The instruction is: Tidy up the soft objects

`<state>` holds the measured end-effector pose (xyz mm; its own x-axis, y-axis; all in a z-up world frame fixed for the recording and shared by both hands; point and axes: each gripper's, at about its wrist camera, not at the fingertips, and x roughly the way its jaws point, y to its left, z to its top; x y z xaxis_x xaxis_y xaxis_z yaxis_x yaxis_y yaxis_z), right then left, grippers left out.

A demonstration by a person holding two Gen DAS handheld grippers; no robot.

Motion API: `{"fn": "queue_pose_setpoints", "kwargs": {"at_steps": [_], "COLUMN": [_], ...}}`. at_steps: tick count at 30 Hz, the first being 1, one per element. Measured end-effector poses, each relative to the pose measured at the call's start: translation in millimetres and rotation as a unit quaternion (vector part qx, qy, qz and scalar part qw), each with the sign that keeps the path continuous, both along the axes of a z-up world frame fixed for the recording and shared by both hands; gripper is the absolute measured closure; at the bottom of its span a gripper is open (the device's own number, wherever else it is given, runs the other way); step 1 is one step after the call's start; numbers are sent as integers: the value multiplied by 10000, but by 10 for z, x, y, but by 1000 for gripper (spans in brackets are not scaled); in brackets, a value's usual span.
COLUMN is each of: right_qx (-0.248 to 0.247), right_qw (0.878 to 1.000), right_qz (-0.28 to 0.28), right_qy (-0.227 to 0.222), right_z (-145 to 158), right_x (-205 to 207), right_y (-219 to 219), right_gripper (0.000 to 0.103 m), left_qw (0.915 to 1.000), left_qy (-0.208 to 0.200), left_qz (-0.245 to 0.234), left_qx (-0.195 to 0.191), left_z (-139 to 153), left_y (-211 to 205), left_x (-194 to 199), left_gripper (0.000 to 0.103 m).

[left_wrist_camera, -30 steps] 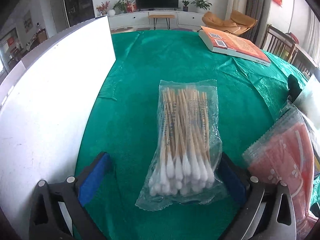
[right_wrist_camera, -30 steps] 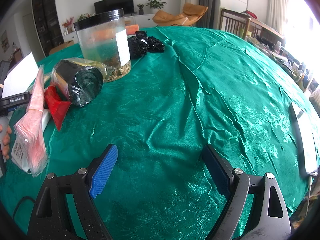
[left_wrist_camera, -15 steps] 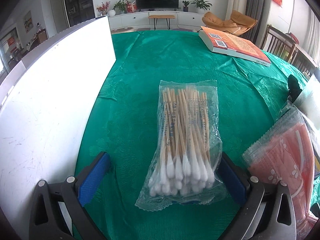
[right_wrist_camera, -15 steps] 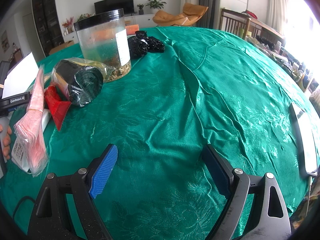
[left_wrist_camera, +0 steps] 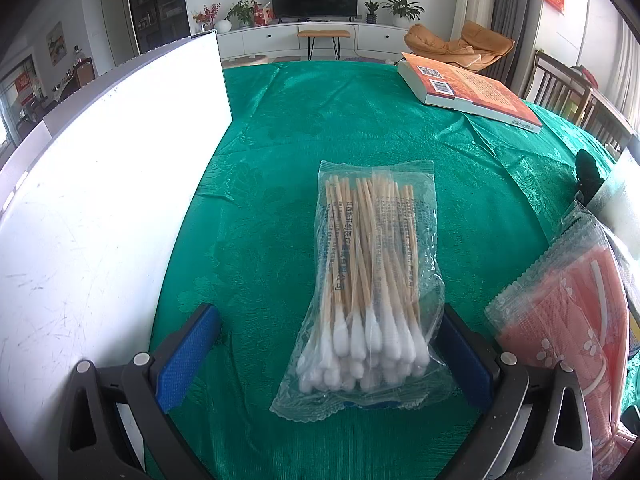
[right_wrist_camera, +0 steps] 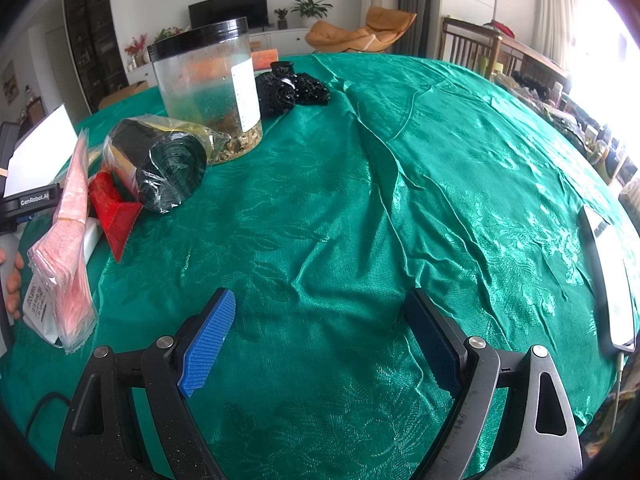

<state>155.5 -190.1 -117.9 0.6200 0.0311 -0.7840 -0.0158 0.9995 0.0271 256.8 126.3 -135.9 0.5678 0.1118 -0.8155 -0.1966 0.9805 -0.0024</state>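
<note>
A clear bag of cotton swabs (left_wrist_camera: 370,280) lies on the green tablecloth (left_wrist_camera: 280,200), its near end between my left gripper's (left_wrist_camera: 328,348) open blue pads, nearer the right pad. A pink packet in clear wrap (left_wrist_camera: 568,340) lies to its right; it also shows in the right wrist view (right_wrist_camera: 64,248). My right gripper (right_wrist_camera: 320,340) is open and empty over bare green cloth. A wrapped dark green roll (right_wrist_camera: 160,164), a red packet (right_wrist_camera: 114,212) and a black mesh bundle (right_wrist_camera: 292,88) lie to its far left.
A white board (left_wrist_camera: 100,200) stands along the left side of the left gripper. An orange book (left_wrist_camera: 472,90) lies at the back right. A clear jar with a black lid (right_wrist_camera: 208,88) stands behind the roll. A flat device (right_wrist_camera: 608,272) lies at the table's right edge.
</note>
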Motion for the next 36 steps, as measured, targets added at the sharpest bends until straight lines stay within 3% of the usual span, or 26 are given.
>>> {"fn": "queue_pose_setpoints", "kwargs": {"at_steps": [11, 15, 19, 22, 25, 30, 36], "right_qx": [83, 1012, 2134, 2731, 3065, 2885, 2136], "right_qw": [10000, 9942, 9707, 9580, 9501, 9542, 9706], "right_qz": [11, -322, -1055, -870, -474, -228, 14], "right_qy": [-16, -148, -326, -39, 339, 762, 1106], "right_z": [5, 92, 273, 378, 420, 276, 137], "right_x": [-2, 44, 545, 1214, 1860, 2553, 2811], "right_y": [-26, -366, -975, -1100, -917, -480, -217], "right_gripper": [14, 15, 15, 14, 15, 17, 17], "left_qw": [10000, 10000, 10000, 10000, 10000, 10000, 10000], "left_qy": [0, 0, -1, -1, -1, -1, -1], "left_qz": [0, -1, -1, -1, -1, -1, 0], "left_qx": [0, 1, 0, 0, -1, -1, 0], "left_z": [-1, -2, -2, -3, -3, -2, -4], "left_y": [1, 1, 1, 1, 1, 2, 2], "left_x": [-1, 0, -1, 0, 0, 0, 0], "left_gripper": [0, 0, 0, 0, 0, 0, 0]}}
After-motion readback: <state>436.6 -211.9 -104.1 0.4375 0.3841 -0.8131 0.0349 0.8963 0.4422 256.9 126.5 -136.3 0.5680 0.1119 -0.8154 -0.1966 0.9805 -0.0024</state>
